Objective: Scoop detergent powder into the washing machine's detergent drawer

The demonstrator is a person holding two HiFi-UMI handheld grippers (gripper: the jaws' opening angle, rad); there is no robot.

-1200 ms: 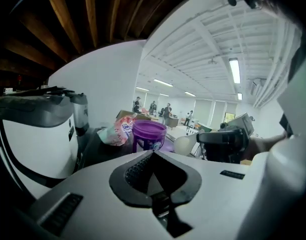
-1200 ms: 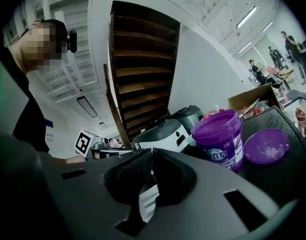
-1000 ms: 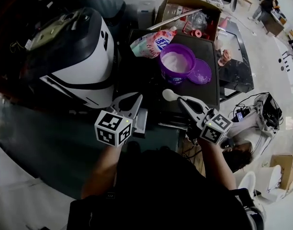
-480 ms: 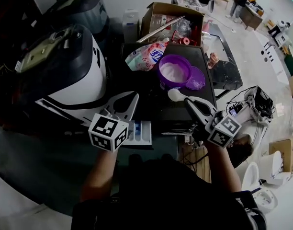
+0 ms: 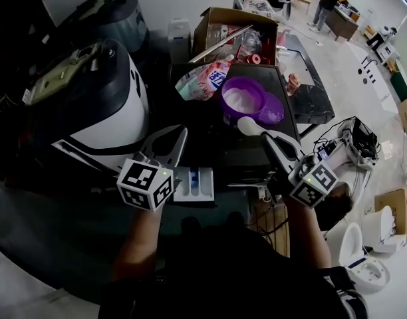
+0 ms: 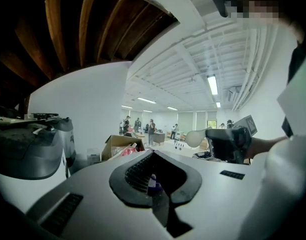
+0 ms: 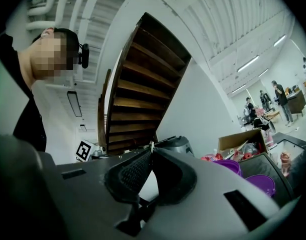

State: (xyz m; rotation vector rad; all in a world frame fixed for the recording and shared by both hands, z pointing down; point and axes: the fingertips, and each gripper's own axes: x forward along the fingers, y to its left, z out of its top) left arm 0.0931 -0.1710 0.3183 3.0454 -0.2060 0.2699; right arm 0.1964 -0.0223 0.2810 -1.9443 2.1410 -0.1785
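Observation:
The white-and-black washing machine (image 5: 100, 102) stands at the left, and its detergent drawer (image 5: 193, 182) is pulled out with blue compartments showing. My left gripper (image 5: 177, 137) (image 6: 153, 152) hovers over the drawer's left side, shut with nothing seen in it. My right gripper (image 5: 265, 135) (image 7: 152, 151) is shut on the handle of a white scoop (image 5: 245, 125) (image 6: 195, 138). The scoop's bowl hangs just in front of the open purple tub of white powder (image 5: 242, 98) (image 7: 228, 166). I cannot tell whether the scoop holds powder.
The tub's purple lid (image 5: 274, 109) lies to its right on a black cabinet top (image 5: 283, 78). A pink-and-white detergent bag (image 5: 205, 78) lies behind the tub, and a cardboard box (image 5: 237, 25) of clutter beyond. Cables and a power strip (image 5: 353, 145) lie on the floor at right.
The detergent drawer has come further out into view. My left gripper has drawn back towards me. My right gripper has carried the scoop closer to the purple tub.

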